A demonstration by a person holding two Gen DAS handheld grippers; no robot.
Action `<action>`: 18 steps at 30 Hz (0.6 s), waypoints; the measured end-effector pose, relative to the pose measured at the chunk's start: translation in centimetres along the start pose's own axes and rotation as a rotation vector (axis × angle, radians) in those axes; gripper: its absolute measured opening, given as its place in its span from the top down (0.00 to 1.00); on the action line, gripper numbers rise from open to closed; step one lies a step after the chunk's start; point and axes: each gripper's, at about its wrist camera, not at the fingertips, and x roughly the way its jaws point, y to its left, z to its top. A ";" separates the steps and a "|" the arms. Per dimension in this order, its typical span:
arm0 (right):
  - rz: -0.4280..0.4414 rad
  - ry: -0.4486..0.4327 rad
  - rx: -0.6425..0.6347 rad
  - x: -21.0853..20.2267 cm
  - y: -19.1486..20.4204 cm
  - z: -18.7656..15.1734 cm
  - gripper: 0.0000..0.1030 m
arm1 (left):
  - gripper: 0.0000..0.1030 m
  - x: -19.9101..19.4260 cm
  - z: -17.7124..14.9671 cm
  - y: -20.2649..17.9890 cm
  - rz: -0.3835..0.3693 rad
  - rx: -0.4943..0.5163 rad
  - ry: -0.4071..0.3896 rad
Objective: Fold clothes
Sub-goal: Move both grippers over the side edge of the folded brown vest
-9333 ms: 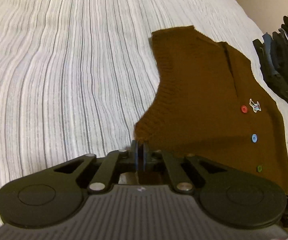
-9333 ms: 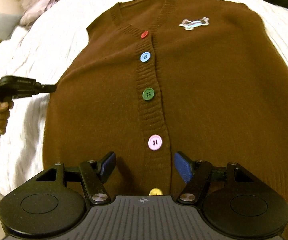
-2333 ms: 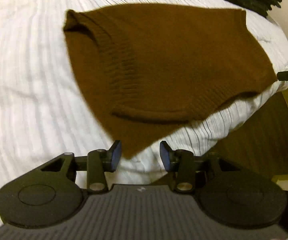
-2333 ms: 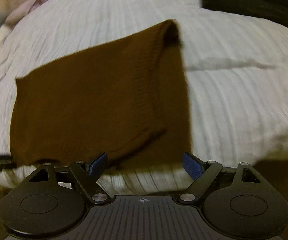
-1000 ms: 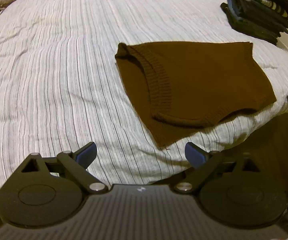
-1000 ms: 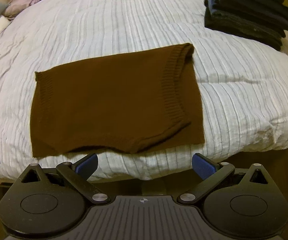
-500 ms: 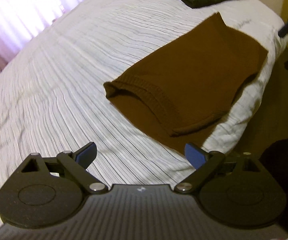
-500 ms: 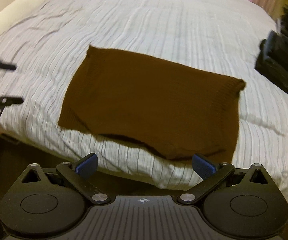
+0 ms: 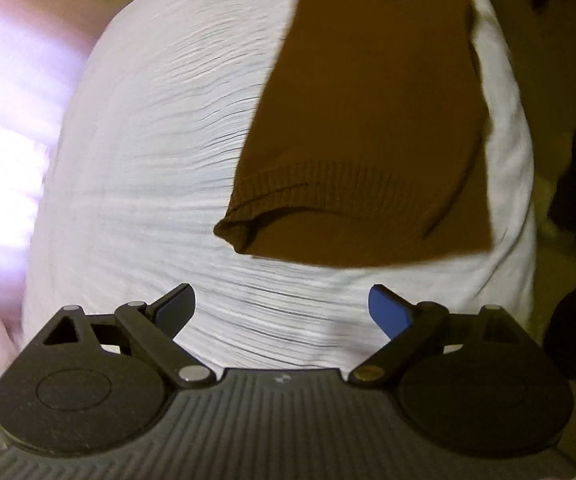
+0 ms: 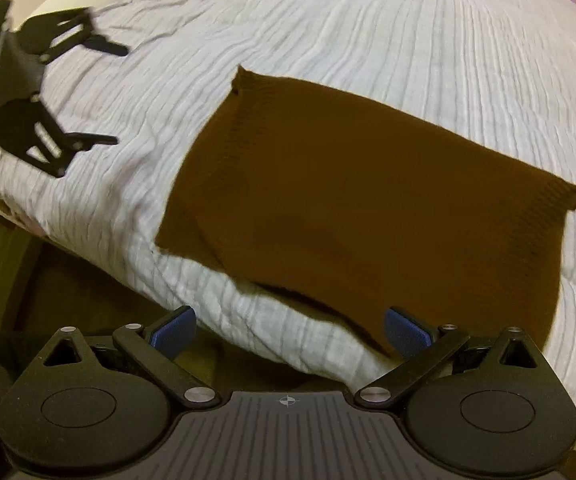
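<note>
Brown vest (image 10: 368, 200) laid folded at striped bedspread (image 10: 368, 20) edge, left gripper (image 9: 282, 312) and right gripper (image 10: 288, 332) spread apart, nothing held

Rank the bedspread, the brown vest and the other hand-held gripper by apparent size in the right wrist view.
1. Bedspread
2. Brown vest
3. Left hand-held gripper, smallest, though it lies farther from the camera.

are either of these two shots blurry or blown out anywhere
Left wrist view: motion-smeared, the bedspread stripes streak, and the upper left is washed out by bright pinkish light; the brown knit is soft-edged. Right wrist view: sharper and evenly lit, only the left tool at the far left is blurred.
</note>
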 end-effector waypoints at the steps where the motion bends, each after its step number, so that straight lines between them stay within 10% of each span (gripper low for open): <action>1: -0.011 -0.008 0.012 0.2 0.5 0.1 0.00 | 0.11 0.6 -0.5 0.0 -0.010 0.061 -0.020; 10: -0.221 -0.088 0.141 3.6 7.5 1.2 0.01 | 0.11 7.1 -5.9 1.4 -0.068 0.496 -0.264; 18: -0.378 -0.045 0.025 11.2 16.3 4.1 0.01 | 0.11 10.8 -8.1 3.0 -0.055 0.573 -0.393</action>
